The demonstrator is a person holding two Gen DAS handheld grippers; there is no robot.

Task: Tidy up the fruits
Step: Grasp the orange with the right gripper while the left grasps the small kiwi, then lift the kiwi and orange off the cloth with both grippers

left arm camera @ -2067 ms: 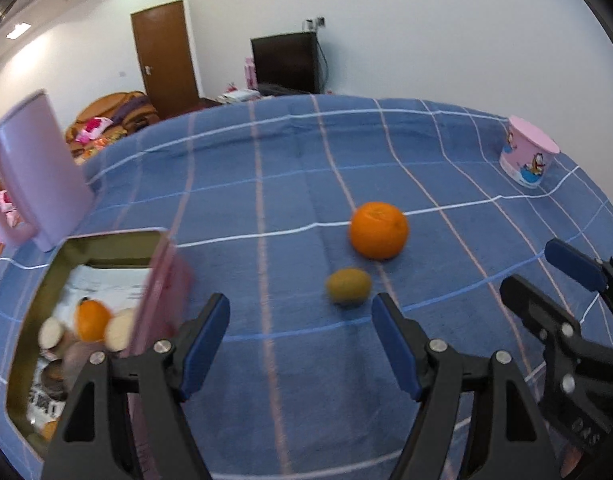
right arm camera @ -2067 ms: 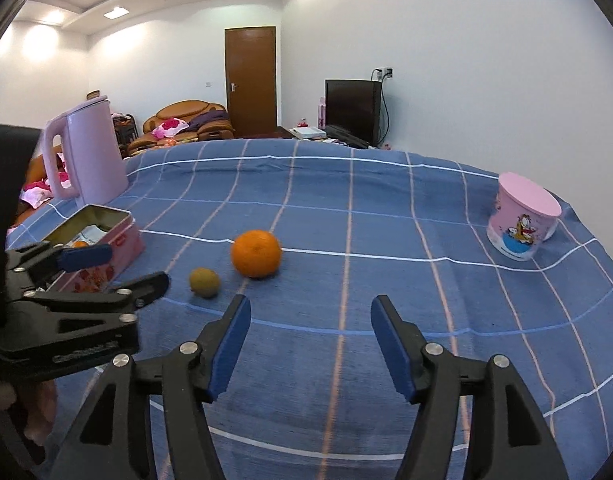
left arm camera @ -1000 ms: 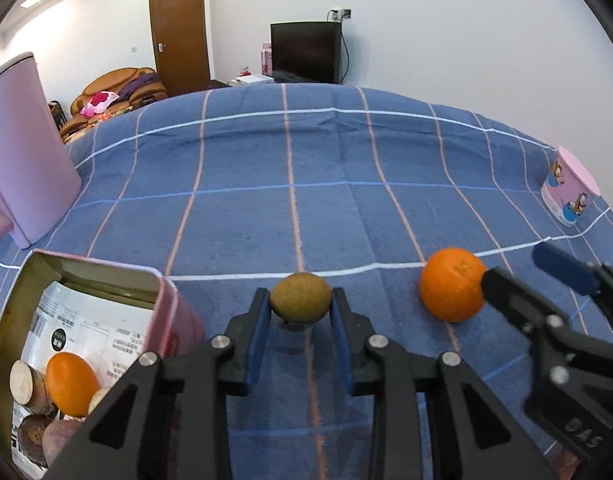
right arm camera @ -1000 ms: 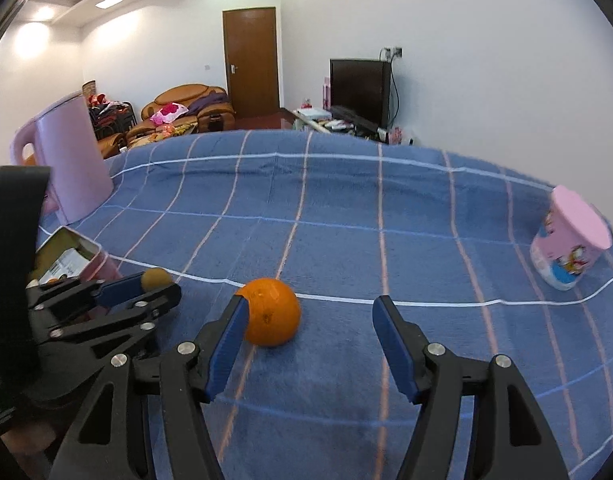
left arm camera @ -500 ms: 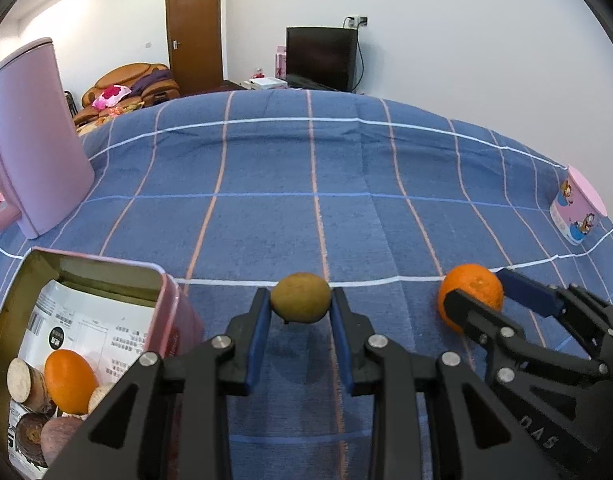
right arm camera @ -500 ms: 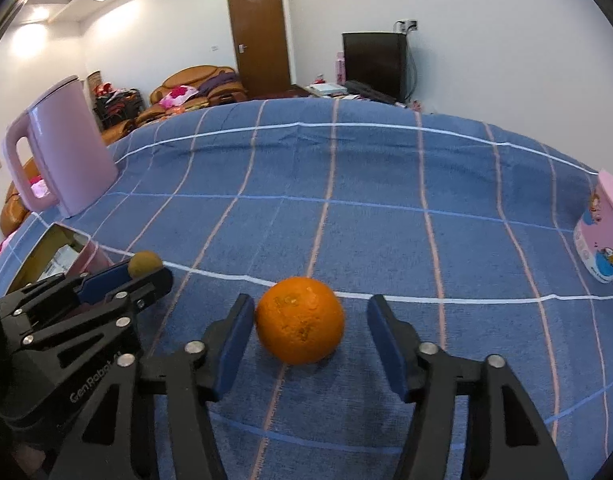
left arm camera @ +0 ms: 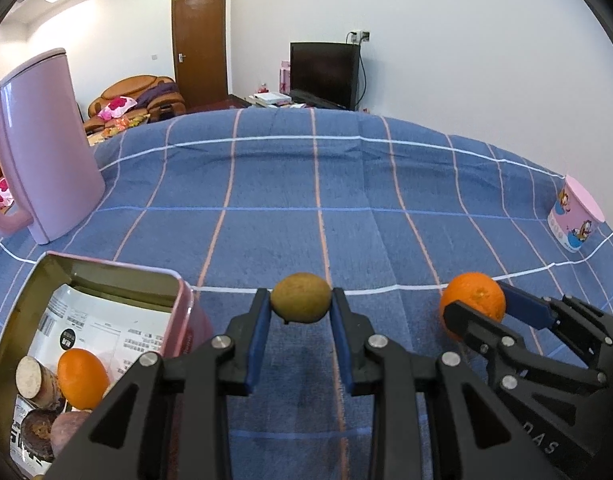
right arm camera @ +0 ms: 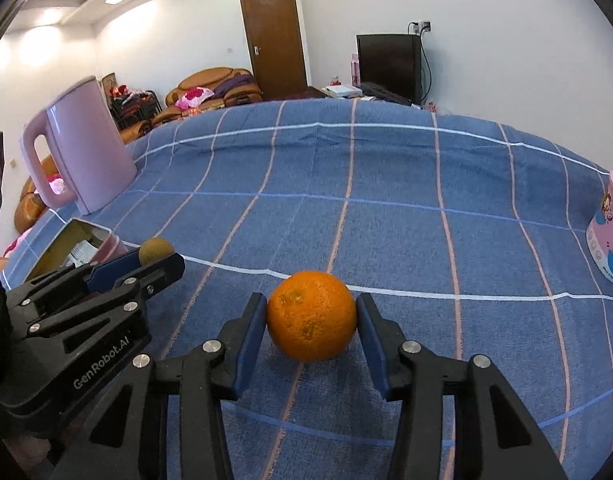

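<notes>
My left gripper (left arm camera: 301, 303) is shut on a small green-brown kiwi (left arm camera: 301, 297) and holds it above the blue checked cloth, just right of an open pink tin (left arm camera: 178, 304). The tin holds an orange (left arm camera: 82, 378) and several other pieces. My right gripper (right arm camera: 311, 314) has its pads against both sides of a large orange (right arm camera: 310, 316) that rests on the cloth. The same orange shows in the left wrist view (left arm camera: 472, 300), and the kiwi shows in the right wrist view (right arm camera: 155, 251).
A pink kettle (left arm camera: 38, 148) stands at the back left of the table. A pink cartoon cup (left arm camera: 574, 220) stands at the far right. The pink tin also shows in the right wrist view (right arm camera: 82, 246). A sofa, door and TV lie beyond the table.
My left gripper closed on the kiwi and lifted it toward the tin. My right gripper moved up to the large orange and its fingers have closed onto its sides.
</notes>
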